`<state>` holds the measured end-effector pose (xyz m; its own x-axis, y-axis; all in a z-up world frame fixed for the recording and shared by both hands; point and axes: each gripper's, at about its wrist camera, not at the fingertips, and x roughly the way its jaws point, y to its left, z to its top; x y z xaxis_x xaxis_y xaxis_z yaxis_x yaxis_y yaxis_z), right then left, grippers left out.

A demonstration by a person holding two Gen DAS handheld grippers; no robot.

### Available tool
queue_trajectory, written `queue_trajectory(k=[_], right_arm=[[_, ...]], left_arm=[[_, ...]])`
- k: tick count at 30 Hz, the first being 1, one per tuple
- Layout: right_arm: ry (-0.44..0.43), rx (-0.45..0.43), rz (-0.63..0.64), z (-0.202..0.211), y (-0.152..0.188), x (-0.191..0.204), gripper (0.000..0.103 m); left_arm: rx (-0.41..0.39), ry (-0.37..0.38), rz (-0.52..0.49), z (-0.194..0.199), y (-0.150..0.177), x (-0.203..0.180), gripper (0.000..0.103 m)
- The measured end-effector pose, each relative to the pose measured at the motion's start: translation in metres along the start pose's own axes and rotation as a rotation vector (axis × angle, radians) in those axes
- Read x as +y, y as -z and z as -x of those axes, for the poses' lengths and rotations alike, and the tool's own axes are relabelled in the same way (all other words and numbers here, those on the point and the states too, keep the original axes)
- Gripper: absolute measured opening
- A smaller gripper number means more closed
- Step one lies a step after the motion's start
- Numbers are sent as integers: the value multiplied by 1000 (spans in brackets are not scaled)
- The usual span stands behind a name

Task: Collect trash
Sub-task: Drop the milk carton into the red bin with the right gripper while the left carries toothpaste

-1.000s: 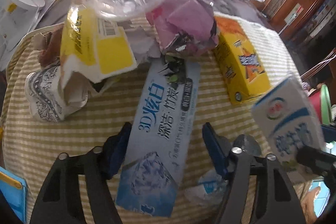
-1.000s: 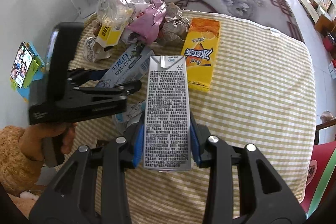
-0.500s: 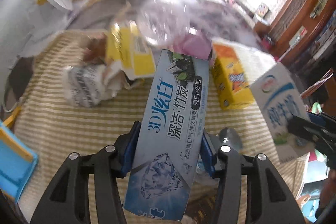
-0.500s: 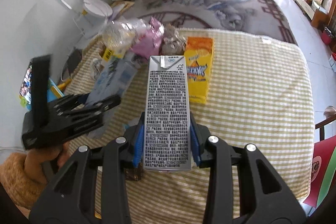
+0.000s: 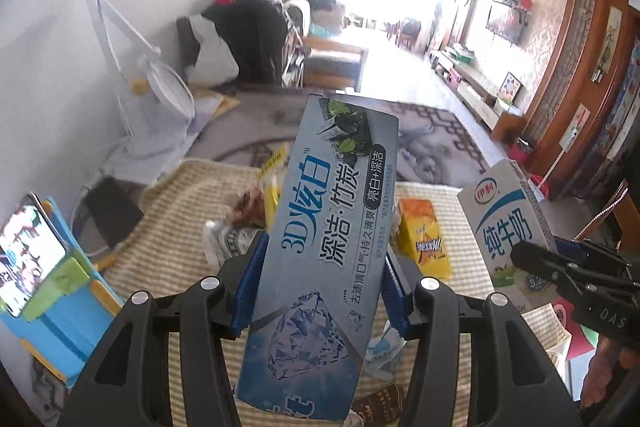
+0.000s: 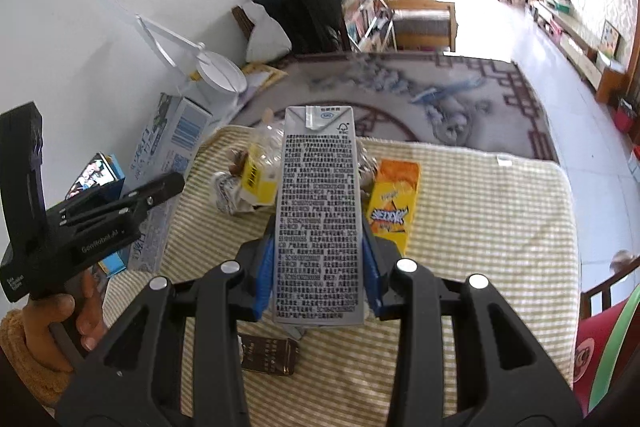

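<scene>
Since a second ago the toothpaste box [image 5: 324,247] has come up off the checked cloth [image 6: 480,211]: then it lay flat between wide-open fingers, now the left gripper [image 5: 320,291] is clamped on its long sides and carries it in the air, the printed face toward the camera and the leafy end pointing to 12 o'clock. The milk carton [image 6: 316,219] sits as before in the right gripper [image 6: 316,279], blue pads pressed to both sides, folded top toward 12 o'clock, raised above the table.

In the left wrist view the carton appears at 3 o'clock with the right tool closed on its lower end. In the right wrist view the toothpaste box shows at 9 o'clock, held up by the left tool, whose handle a hand [image 6: 60,315] in an orange sleeve grips at 8 o'clock.

On the cloth below, an orange juice box [image 6: 394,203] lies flat at 1 o'clock of the carton. A crumpled yellow-labelled wrapper [image 6: 256,179] rests with other litter at 11 o'clock. A dark brown packet [image 6: 268,353] lies at 6 o'clock, just under the carton's base.

At 9 o'clock in the left wrist view, a phone [image 5: 28,259] with a lit screen stands on a blue holder.
</scene>
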<state>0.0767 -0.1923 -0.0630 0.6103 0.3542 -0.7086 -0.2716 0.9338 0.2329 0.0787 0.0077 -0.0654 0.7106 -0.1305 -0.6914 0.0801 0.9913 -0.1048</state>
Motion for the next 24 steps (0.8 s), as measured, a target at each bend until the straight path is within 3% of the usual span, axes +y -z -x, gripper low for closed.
queue_trajectory(k=[12,19,24], right_arm=[[-3,-30,15,33,16,-16,36],[-53,-45,75,70,29,-47,36],[-73,-26,103,101,49,-90,36]], left_arm=[[-16,-8,11,21,15,-27,49],[-52,-42,42,43,35,-76,49],[-68,-55,64,57,58,-128,49]])
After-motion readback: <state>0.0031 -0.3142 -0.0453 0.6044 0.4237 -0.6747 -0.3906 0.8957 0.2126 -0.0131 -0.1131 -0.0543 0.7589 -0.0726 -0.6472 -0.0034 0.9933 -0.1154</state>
